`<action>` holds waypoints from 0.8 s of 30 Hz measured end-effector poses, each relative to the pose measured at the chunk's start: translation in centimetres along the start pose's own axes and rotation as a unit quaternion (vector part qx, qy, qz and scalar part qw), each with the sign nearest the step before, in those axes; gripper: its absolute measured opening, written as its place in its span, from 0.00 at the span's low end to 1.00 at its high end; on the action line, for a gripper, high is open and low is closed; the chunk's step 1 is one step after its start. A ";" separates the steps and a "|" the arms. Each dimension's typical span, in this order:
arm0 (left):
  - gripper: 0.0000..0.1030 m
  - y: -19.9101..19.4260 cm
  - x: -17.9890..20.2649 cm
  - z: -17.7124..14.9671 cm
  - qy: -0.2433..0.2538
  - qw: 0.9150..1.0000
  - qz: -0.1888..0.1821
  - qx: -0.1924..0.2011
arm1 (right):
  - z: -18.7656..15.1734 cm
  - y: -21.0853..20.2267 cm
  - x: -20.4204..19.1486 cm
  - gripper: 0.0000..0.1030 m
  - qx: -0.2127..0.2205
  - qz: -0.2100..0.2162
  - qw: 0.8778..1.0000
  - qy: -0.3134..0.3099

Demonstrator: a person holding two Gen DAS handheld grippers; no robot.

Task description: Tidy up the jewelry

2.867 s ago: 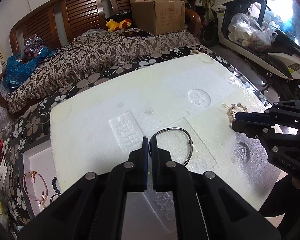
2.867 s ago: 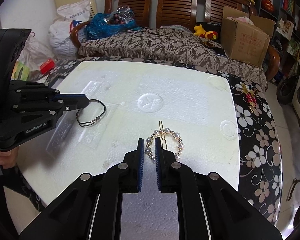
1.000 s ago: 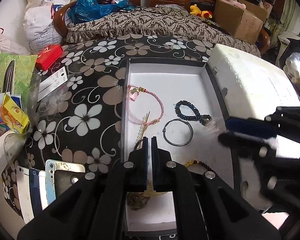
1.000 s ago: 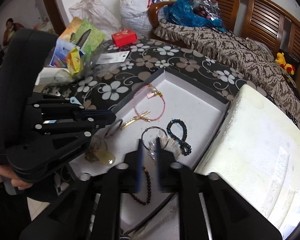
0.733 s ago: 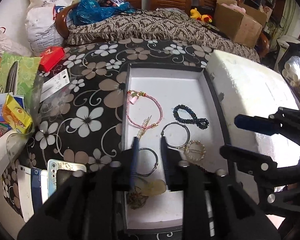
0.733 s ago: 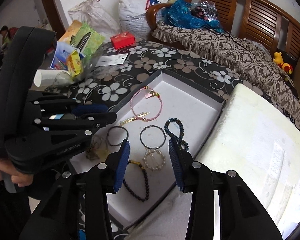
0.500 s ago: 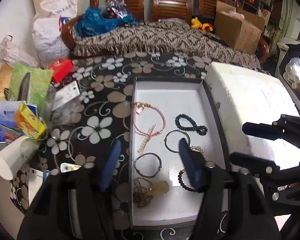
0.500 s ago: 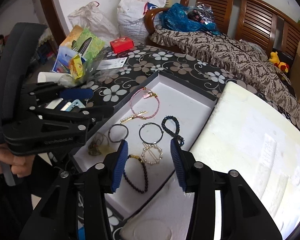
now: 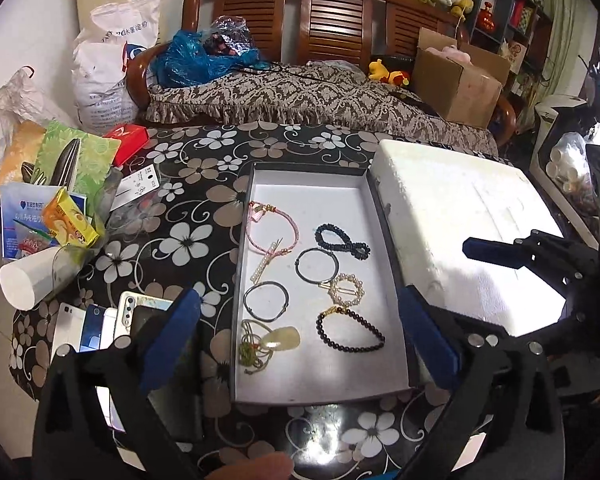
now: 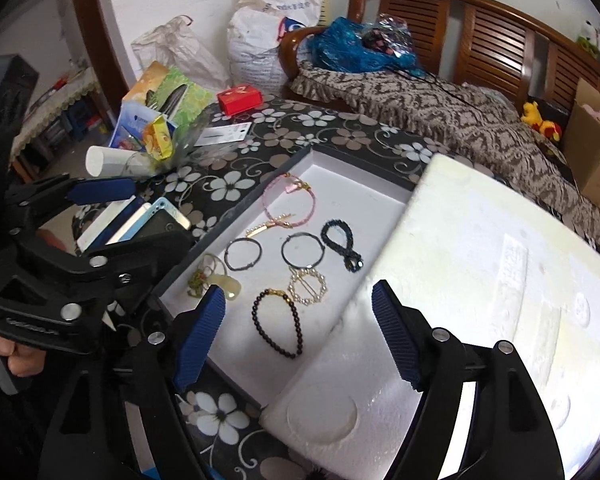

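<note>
A: Both grippers have just been opening. The left gripper (image 9: 298, 324) gapes widest, the right gripper (image 10: 298, 328) wide too, nothing between either's jaws. The jewelry lies in the white tray (image 9: 312, 384).

B: Risk?

A: A low sweep could snag the pearl hair clip (image 9: 347, 289) or black bead bracelet (image 9: 350, 330).

B: Views?

A: Only the right wrist view shows the person's hand (image 10: 16, 354).

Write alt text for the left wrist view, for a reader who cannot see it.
A shallow white-lined tray on a floral tablecloth holds bracelets, hair ties and a pearl ring clip, seen between the wide-open, empty left gripper. A white foam box sits against the tray's right side, with the open right gripper over it.
</note>
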State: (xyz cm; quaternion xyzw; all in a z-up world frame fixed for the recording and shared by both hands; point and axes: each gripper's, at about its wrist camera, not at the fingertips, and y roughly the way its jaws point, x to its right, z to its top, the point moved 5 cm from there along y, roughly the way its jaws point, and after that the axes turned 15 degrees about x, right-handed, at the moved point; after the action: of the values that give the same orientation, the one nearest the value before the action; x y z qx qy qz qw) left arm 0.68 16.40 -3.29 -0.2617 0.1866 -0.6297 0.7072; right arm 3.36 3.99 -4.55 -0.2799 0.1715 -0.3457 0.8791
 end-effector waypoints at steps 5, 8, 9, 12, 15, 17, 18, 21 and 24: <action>0.95 -0.2 0.1 -0.3 0.009 1.000 0.009 0.003 | -0.4 -0.2 0.4 0.81 -0.001 -0.016 1.000 0.008; 0.95 -0.4 -0.1 -0.2 0.009 1.000 0.009 0.005 | -0.5 -0.2 0.4 0.82 -0.001 -0.018 1.000 0.007; 0.95 -0.4 -0.1 -0.3 0.009 1.000 0.008 0.006 | -0.5 -0.2 0.4 0.82 -0.002 -0.017 1.000 0.007; 0.95 -0.5 -0.1 -0.2 0.011 1.000 0.009 0.006 | -0.4 -0.1 0.3 0.82 -0.003 -0.015 1.000 0.004; 0.95 -0.5 -0.2 -0.2 0.011 1.000 0.009 0.005 | -0.5 -0.1 0.3 0.82 -0.003 -0.014 1.000 0.003; 0.95 -0.5 -0.2 -0.2 0.012 1.000 0.011 0.006 | -0.4 -0.1 0.2 0.82 -0.003 -0.014 1.000 0.003; 0.95 -0.5 -0.2 -0.2 0.012 1.000 0.010 0.007 | -0.4 -0.1 0.2 0.82 -0.003 -0.014 1.000 0.003; 0.95 -0.6 -0.2 -0.2 0.013 1.000 0.010 0.007 | -0.4 -0.1 0.1 0.82 -0.003 -0.014 1.000 0.001; 0.95 -0.6 -0.2 -0.1 0.014 1.000 0.010 0.009 | -0.4 0.0 0.0 0.82 -0.003 -0.014 1.000 -0.002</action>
State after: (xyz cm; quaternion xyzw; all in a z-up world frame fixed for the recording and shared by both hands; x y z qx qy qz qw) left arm 0.09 16.52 -3.05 -0.2449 0.1930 -0.6281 0.7129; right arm 3.15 3.84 -4.85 -0.2851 0.1671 -0.3568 0.8738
